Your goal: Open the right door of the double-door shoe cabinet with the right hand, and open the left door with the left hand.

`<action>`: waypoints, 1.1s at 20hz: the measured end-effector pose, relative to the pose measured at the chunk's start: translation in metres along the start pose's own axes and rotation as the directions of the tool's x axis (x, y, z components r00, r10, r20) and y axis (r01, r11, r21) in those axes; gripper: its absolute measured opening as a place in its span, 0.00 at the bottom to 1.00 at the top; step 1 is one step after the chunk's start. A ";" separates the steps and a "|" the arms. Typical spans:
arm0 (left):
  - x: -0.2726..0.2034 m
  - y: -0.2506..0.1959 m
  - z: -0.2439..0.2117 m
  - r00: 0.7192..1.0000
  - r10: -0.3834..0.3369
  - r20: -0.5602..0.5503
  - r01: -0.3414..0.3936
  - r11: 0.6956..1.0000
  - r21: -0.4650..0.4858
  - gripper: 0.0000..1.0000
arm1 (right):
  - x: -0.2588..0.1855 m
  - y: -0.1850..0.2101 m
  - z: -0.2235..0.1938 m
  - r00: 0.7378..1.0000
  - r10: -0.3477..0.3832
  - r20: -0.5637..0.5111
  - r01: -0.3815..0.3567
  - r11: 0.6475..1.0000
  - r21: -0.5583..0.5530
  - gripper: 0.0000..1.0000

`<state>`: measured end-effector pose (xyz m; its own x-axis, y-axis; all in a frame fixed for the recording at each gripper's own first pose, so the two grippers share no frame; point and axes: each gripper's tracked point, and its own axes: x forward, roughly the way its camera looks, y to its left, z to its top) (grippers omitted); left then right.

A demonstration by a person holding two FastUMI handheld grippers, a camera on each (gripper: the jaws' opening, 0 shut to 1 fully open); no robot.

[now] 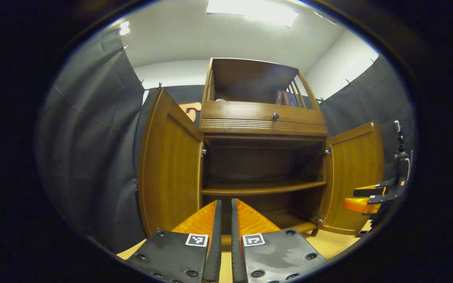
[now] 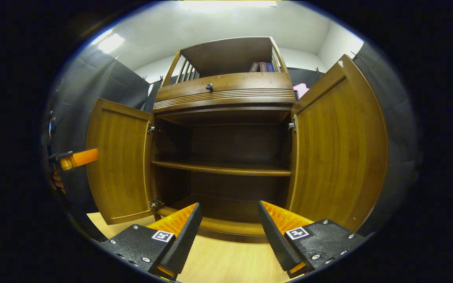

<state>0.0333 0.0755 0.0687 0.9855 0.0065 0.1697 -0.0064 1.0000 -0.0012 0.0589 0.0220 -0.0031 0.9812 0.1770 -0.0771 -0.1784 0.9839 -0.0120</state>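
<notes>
Holding both tools back from the shoe cabinet (image 2: 226,129), I judged the task as good as finished: both doors stood wide open. Nearest me, my left tool (image 1: 223,220) had its fingers drawn almost together with only a thin slit between them, gripping nothing. My right tool (image 2: 229,220) had its fingers well apart, also empty. Neither touched the cabinet, which stood on the pale wooden floor (image 2: 226,259) just beyond the fingertips.

In the left gripper view the left door (image 1: 169,165) was swung out toward me, close by, and the right door (image 1: 354,177) lay open on the far side, with my other tool beside it. In the right gripper view the right door was the near, large one.

Farther in, the lower compartment looked bare, as far as its dark corners let me tell; so did the middle shelf (image 2: 220,168). Above sat a drawer with a small dark knob (image 2: 209,87), and in the open top compartment stood a few books (image 2: 261,67). My next move, I judged, called only for drawing both tools clear.
</notes>
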 end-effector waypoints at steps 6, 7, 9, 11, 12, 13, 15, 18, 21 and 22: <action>0.016 -0.025 -0.041 0.998 0.002 -0.066 -0.005 0.999 -0.052 0.52 | -0.034 -0.015 -0.009 0.997 -0.071 -0.032 0.069 0.995 -0.075 0.90; 0.018 -0.024 -0.046 0.997 0.021 -0.078 -0.023 0.999 -0.029 0.60 | -0.037 -0.014 -0.011 0.997 -0.073 -0.034 0.070 0.995 -0.069 0.90; 0.017 -0.030 -0.061 0.993 0.013 -0.120 -0.015 1.000 -0.017 0.80 | -0.040 -0.013 -0.017 0.996 -0.073 -0.046 0.071 0.996 -0.051 0.94; 0.011 -0.021 -0.069 0.988 0.049 -0.148 -0.048 0.999 0.011 0.86 | -0.041 -0.014 -0.023 0.996 -0.076 -0.056 0.074 0.996 -0.039 0.91; 0.009 -0.017 -0.071 0.985 0.075 -0.153 -0.073 0.997 0.019 0.94 | -0.041 -0.013 -0.028 0.995 -0.077 -0.062 0.075 0.997 -0.034 0.94; 0.004 -0.013 -0.072 0.983 0.092 -0.158 -0.089 0.996 0.028 1.00 | -0.041 -0.013 -0.031 0.995 -0.077 -0.067 0.075 0.997 -0.028 0.94; 0.000 -0.015 -0.073 0.982 0.089 -0.164 -0.087 0.996 0.022 0.97 | -0.040 -0.010 -0.037 0.995 -0.071 -0.075 0.070 0.997 -0.010 0.92; 0.001 -0.011 -0.069 0.984 0.088 -0.158 -0.082 0.996 0.039 0.97 | -0.036 -0.008 -0.042 0.995 -0.064 -0.082 0.065 0.998 0.006 0.93; 0.002 -0.007 -0.069 0.983 0.090 -0.160 -0.084 0.995 0.045 0.96 | -0.035 -0.007 -0.043 0.995 -0.061 -0.081 0.063 0.998 0.013 0.96; 0.001 -0.008 -0.070 0.983 0.089 -0.158 -0.084 0.996 0.039 0.94 | -0.034 -0.007 -0.043 0.995 -0.060 -0.081 0.061 0.998 0.010 0.92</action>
<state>0.0465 0.0678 0.0001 0.9954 0.0954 0.0110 -0.0956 0.9951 0.0234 0.0233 0.0080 -0.0435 0.9810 0.1145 -0.1565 -0.1170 0.9931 -0.0068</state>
